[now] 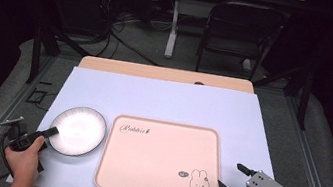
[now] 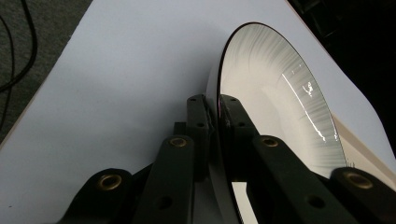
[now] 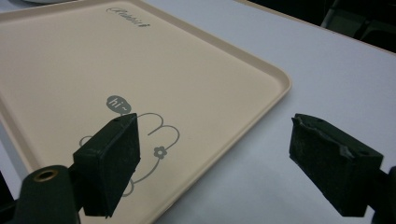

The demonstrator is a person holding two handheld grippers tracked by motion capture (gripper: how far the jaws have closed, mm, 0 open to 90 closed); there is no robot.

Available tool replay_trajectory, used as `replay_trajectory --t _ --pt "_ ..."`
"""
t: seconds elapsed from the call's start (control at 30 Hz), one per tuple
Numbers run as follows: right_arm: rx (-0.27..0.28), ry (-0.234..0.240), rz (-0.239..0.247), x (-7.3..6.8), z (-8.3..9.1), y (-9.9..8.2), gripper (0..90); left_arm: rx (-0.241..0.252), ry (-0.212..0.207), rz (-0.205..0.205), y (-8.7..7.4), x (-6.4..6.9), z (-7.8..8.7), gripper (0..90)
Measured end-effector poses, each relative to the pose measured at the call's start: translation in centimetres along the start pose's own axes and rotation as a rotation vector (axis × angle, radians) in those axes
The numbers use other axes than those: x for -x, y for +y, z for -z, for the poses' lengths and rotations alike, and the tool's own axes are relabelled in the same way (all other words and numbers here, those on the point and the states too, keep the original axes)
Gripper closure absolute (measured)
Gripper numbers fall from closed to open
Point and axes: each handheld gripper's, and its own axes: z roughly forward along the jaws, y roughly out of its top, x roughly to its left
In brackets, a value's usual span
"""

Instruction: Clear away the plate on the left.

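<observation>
Plate (image 1: pixel 78 130) beside tray (image 1: pixel 152 172) — script reads perhaps "Rabbit", bubble "hi~".

The left gripper (image 2: pixel 218 109) has its black jaws clamped on the rim of a white plate (image 2: pixel 280 107), above the pale table (image 2: pixel 116 70).

Pink tray (image 1: pixel 152 172) lying flat on white table cover (image 1: pixel 163 100), rabbit print (image 1: pixel 199 182) showing at its near right corner. Black folding chair (image 1: pixel 239 31) standing beyond the table; cables (image 1: pixel 125 21) trailing across grey floor.
</observation>
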Motion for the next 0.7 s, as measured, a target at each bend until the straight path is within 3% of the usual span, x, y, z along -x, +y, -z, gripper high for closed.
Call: replay_trajectory --t 0.37,0.47,0.7 --pt "-0.001 0.000 0.000 0.0 0.0 0.0 15.7 0.021 0.034 -0.080 0.3 1.5 0.5 83.9" --pt "-0.001 0.000 -0.003 0.0 0.0 0.0 15.7 0.026 0.048 -0.122 0.6 2.4 0.5 84.1" --pt "0.000 -0.001 -0.005 0.0 0.0 0.0 15.7 0.028 0.046 -0.160 1.2 3.2 0.6 84.0"
